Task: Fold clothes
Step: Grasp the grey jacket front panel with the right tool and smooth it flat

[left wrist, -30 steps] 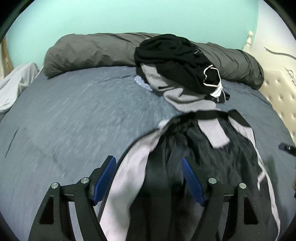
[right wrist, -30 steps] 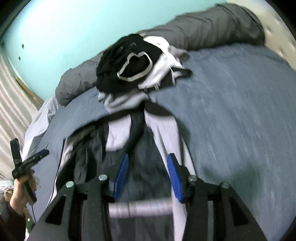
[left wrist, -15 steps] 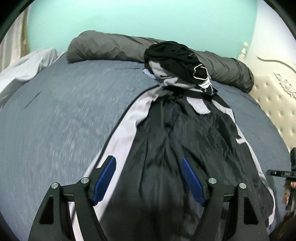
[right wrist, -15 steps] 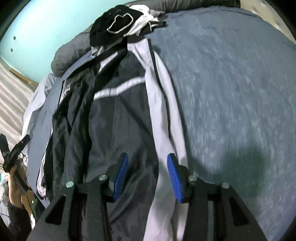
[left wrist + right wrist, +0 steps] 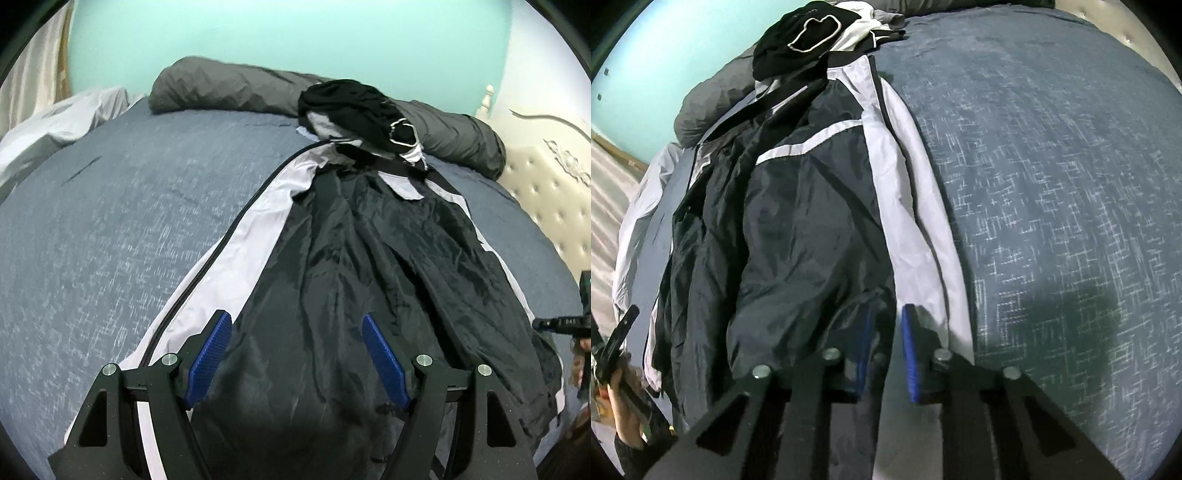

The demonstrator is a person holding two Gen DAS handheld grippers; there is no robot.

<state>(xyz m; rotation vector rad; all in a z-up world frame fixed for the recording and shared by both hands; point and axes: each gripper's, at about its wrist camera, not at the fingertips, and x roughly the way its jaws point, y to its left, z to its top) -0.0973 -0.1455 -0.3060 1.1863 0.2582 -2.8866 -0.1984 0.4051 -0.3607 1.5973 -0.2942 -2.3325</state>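
Observation:
A black and white windbreaker jacket (image 5: 362,266) lies stretched lengthwise on the blue-grey bedspread (image 5: 110,229); it also shows in the right wrist view (image 5: 812,206). My left gripper (image 5: 297,350) is open, its blue pads spread over the jacket's near hem, holding nothing. My right gripper (image 5: 884,332) has its jaws nearly together on the jacket's hem at the seam between the dark panel and the white stripe. A pile of black, grey and white clothes (image 5: 354,110) sits at the jacket's far end.
A grey rolled duvet (image 5: 229,85) lies along the far edge against the turquoise wall. A cream tufted headboard (image 5: 546,199) stands at the right. A white sheet (image 5: 55,122) lies at the left. The bedspread (image 5: 1052,184) stretches right of the jacket.
The jacket has been drawn out long from the pile toward me. My right gripper's jaws closed from open onto the hem. My left gripper stayed open.

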